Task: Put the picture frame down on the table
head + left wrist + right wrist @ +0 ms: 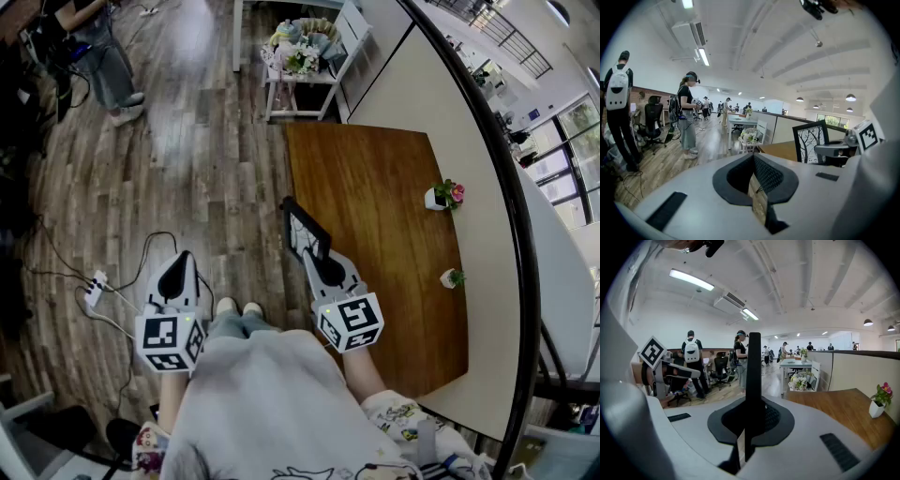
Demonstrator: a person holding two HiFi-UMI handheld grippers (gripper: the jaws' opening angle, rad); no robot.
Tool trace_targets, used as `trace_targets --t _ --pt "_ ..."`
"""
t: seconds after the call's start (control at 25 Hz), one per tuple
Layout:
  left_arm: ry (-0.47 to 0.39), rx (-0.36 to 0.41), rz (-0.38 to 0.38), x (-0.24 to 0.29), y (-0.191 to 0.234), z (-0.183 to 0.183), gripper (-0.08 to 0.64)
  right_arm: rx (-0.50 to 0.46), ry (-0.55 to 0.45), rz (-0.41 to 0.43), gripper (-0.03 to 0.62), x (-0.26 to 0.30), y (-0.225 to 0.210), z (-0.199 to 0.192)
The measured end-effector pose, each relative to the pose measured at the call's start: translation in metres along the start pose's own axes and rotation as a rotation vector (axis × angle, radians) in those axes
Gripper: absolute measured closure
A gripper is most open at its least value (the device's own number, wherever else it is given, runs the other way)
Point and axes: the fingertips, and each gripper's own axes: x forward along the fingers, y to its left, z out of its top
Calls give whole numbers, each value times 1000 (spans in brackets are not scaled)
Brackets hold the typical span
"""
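The picture frame (304, 234) is black with a bare-tree print. My right gripper (325, 269) is shut on its lower edge and holds it upright above the left edge of the brown wooden table (375, 197). The right gripper view has the frame (753, 380) edge-on as a dark vertical bar rising from my right gripper (746, 439). In the left gripper view, the frame (812, 141) shows its face at the right, above the table corner. My left gripper (178, 274) is shut and holds nothing. It hangs over the wood floor, left of the person's feet, and its jaws (758, 187) meet.
Two small potted plants (443, 195) (452, 277) stand near the table's right side by a beige partition. A white side table with flowers (302, 56) is beyond the table's far end. A power strip with cables (94, 287) lies on the floor. A person (103, 56) stands far left.
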Motion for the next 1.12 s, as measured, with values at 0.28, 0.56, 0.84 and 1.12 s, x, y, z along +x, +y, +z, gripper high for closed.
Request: trace_targets --t 0.28,0.56,0.84,1.12 --pt "35 23 -12 2 -16 -11 557 84 2 -29 584 -9 -17 -7" --pt "50 18 -9 13 -4 -15 557 101 11 -24 584 2 -14 -10" --pt "56 21 -44 58 20 -1 557 99 35 -55 584 41 -24 -2" --pt "59 37 -73 121 56 31 557 113 45 -88 584 103 -44 18"
